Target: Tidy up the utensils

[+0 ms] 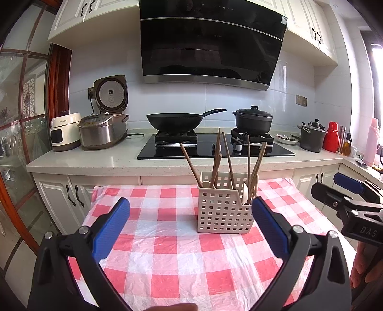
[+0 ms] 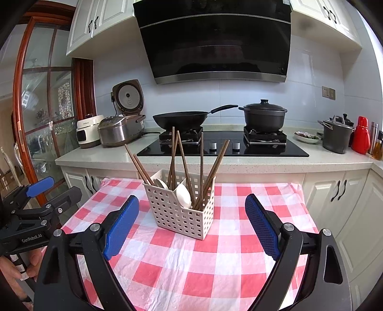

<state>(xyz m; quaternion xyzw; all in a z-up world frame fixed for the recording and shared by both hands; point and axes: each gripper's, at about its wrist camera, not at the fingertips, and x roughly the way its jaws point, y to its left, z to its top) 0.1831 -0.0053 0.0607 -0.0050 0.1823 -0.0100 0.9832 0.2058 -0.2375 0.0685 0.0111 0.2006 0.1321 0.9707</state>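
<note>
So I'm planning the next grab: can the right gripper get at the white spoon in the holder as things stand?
Probably yes: the right gripper is open, facing the utensil holder, and the white spoon shows at its open top, though chopsticks crowd it.

White-cabinet kitchen [image 1: 71, 21], tiled wall [image 1: 239, 100]

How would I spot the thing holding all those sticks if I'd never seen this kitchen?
Find the red-and-white checked tablecloth in front of the stove. The only thing standing on it is a cream plastic basket with square holes. Brown chopsticks fan out of its top beside white spoons.
</note>
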